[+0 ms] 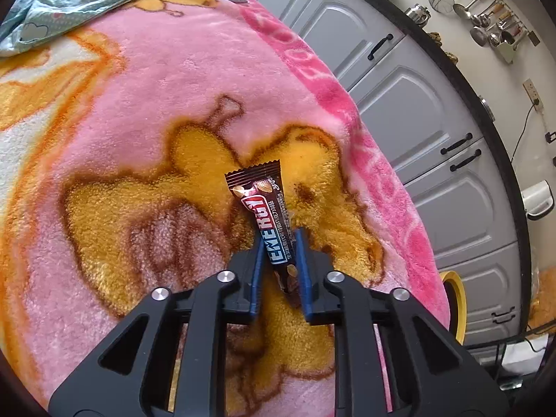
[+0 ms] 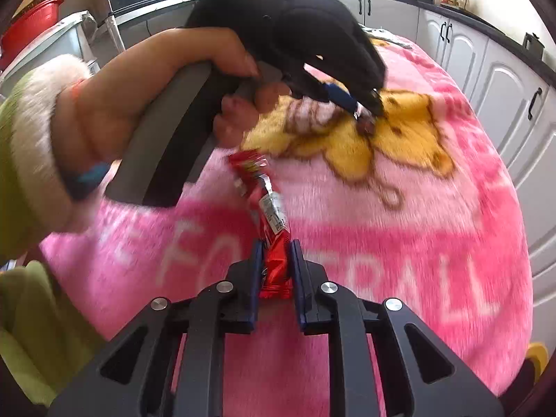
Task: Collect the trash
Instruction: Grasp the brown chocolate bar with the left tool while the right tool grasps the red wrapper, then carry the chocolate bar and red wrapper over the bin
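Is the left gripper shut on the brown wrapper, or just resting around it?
Shut on it. The left gripper has both blue jaws pressed against the sides of the brown wrapper, whose far end sticks out over the pink blanket.

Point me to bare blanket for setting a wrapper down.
Free: blanket between the blue cloth and the brown wrapper; also the lettered pink band right of the red wrapper. Crowded: around the left tool and the hand.

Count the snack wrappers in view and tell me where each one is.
2. A brown wrapper sits between the fingers of the left gripper, over the pink blanket. A red wrapper is clamped in the right gripper. Others may lie hidden outside these views.
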Demonstrator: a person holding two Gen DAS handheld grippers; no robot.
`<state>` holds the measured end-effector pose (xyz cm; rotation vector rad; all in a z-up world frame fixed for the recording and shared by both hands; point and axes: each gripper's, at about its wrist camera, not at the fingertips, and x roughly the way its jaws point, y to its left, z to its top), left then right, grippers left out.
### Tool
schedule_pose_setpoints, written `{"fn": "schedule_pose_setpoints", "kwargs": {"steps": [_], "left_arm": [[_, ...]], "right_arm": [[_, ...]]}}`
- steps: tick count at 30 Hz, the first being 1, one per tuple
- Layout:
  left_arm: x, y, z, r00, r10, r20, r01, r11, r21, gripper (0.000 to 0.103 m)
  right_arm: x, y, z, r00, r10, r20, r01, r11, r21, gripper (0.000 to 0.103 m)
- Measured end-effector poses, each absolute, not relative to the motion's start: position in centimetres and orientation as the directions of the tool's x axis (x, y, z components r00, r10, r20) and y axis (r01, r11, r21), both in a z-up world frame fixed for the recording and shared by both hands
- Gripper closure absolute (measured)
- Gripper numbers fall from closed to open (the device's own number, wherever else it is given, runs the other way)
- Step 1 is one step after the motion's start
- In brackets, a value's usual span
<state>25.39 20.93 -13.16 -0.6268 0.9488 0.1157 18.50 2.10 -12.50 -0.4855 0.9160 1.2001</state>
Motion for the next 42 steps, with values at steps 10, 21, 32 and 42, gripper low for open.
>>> {"fn": "schedule_pose_setpoints", "kwargs": {"steps": [10,21,32,42], "left_arm": [[23.0,16.2,-9.6,0.666,-0.161,-0.728,-0.225,0.888,-0.401,0.101],[22.7,6.8,-4.4,0.718,-0.232,-0.657,0.000,0.943,-0.333,0.101],[23.3,-2.6,-1.8,0.718,-0.341,-0.608,0.186,0.934,-0.305,0.101],[25.0,-11.4,-3.4,0.656,-0.434,-0.617,0.315,0.901,-0.299,0.101]], "right_arm": [[20.4,-8.5,-9.4,0.206,0.620,-0.758,-0.803,0.550,0.231,0.088],[22.0,-20.9,-5.1,0.434,0.608,-0.665,-0.639,0.728,0.248,0.088],[22.4,-28.8,-3.3,0.590,0.547,-0.594,-0.488,0.828,0.277,0.088],[23.1,-34.4,-5.6,0.637,0.452,-0.624,-0.324,0.892,0.314,0.088]]}}
